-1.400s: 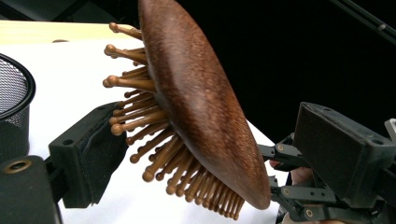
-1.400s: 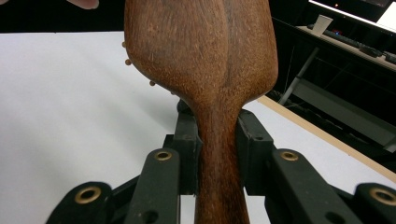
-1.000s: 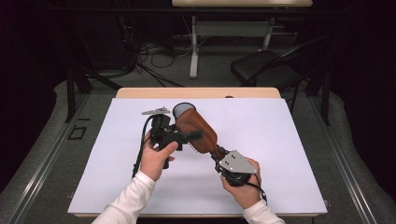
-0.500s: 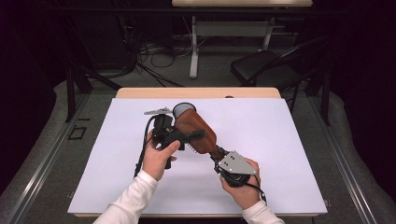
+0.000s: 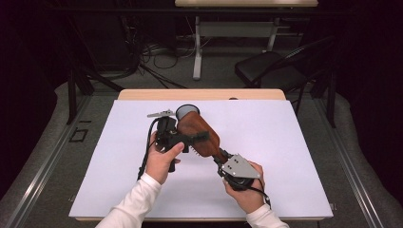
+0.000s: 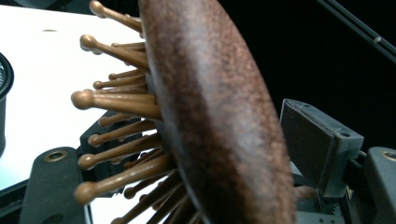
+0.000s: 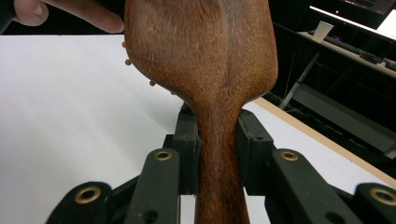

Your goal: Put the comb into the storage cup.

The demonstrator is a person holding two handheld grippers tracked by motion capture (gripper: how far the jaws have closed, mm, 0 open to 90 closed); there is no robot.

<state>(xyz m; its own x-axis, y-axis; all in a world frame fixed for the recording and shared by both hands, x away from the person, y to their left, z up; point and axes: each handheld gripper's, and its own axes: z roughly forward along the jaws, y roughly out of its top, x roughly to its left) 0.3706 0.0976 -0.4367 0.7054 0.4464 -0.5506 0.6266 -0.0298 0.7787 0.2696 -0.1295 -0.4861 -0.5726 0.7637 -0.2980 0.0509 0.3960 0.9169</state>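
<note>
A brown wooden hairbrush (image 5: 197, 133) with wooden pins is held above the white table (image 5: 294, 142). My right gripper (image 5: 223, 159) is shut on its handle (image 7: 219, 154), jaws pressed on both sides. The brush head (image 6: 210, 112) stands edge-on between the jaws of my left gripper (image 5: 187, 138), pins (image 6: 116, 105) pointing toward one jaw and the smooth back facing the other pad (image 6: 322, 144). Those jaws stand wide apart, open around the head. A hand holds each gripper.
A round grey-rimmed object (image 5: 186, 111) sits on the table just behind the brush head; its dark rim (image 6: 3, 102) lies at the left gripper view's edge. A chair (image 5: 271, 69) and a desk frame stand beyond the table's far wooden edge (image 5: 199, 94).
</note>
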